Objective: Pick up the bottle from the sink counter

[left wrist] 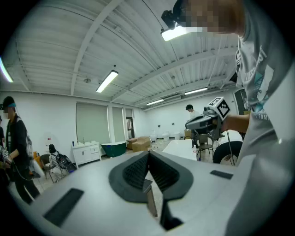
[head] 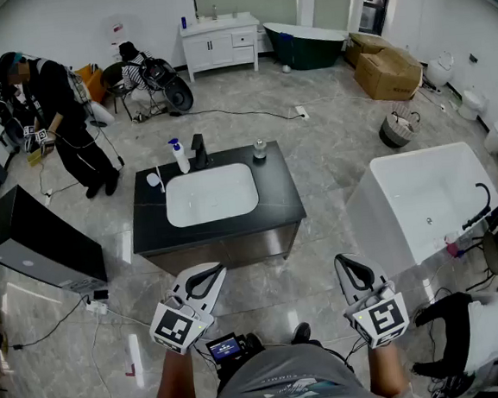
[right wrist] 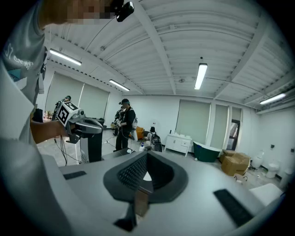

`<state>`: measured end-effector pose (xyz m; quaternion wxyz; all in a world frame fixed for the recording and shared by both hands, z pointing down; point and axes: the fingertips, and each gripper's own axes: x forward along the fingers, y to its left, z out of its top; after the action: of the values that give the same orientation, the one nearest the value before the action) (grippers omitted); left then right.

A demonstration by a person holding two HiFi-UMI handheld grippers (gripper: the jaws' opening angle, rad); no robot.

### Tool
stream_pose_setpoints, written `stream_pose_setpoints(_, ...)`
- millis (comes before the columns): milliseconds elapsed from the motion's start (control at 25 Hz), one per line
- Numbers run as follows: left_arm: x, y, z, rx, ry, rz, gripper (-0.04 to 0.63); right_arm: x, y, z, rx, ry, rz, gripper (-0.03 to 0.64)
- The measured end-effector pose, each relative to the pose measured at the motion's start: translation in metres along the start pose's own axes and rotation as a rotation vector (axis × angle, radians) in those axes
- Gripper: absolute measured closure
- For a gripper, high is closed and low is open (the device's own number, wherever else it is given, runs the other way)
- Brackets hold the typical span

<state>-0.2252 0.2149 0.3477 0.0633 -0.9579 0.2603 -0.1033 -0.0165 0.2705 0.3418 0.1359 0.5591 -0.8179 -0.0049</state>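
2 grippers show low in the head view, both well short of the sink counter (head: 279, 191): left gripper (head: 206, 282) & right gripper (head: 356, 271), each held in 1 hand, each w/ 1 marker cube at its rear. Left gripper's jaws are closed, tips together, nothing btwn them. Right gripper's jaws likewise meet at the tips, nothing gripped. Both point fwd toward the counter, roughly level, slightly nose-down. 1 black counter stands on the grey tiled floor (head: 321, 135), w/ 1 white basin (head: 211, 195) sunk in its top. 1 bottle (head: 179, 156), white w/ a blue pump top, stands upright on the counter behind the basin's far left corner, just left of 1 black faucet (head: 199, 150). It is untouched & well apart from both grippers. 1 small clear container (head: 259, 150) sits behind the basin's far right corner. 1 small white item (head: 154, 179), can't ID, sits left of the basin. Elsewhere: 1 white bathtub (head: 363, 218) to the right, 1 dark green tub (head: 305, 46) at the back, 1 white vanity cabinet (head: 220, 42) by the far wall, 2 cardboard boxes (head: 390, 73) & 1 person (head: 55, 107) standing at far left.
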Motion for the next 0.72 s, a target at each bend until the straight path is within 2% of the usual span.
stream_pose_setpoints(120, -0.004, 0.001, -0.001, 0.001, -0.002, -0.005, 0.592, 0.003, 0.003, 0.006, -0.053, -0.056, 0.010, 0.617)
stream_pose_setpoints(360, -0.008, 0.006, -0.002, 0.004, -0.032, -0.012, 0.591, 0.008, 0.008, 0.010, -0.054, -0.072, 0.003, 0.616)
stream_pose_setpoints(520, -0.011, 0.007, -0.007, 0.003, -0.011, -0.022, 0.591, 0.008, 0.010, 0.004, 0.015, -0.009, -0.020, 0.615)
stream_pose_setpoints(720, -0.008, 0.006, -0.009, 0.002, -0.024, -0.039, 0.592, 0.009, 0.011, 0.007, 0.047, -0.028, -0.012, 0.615)
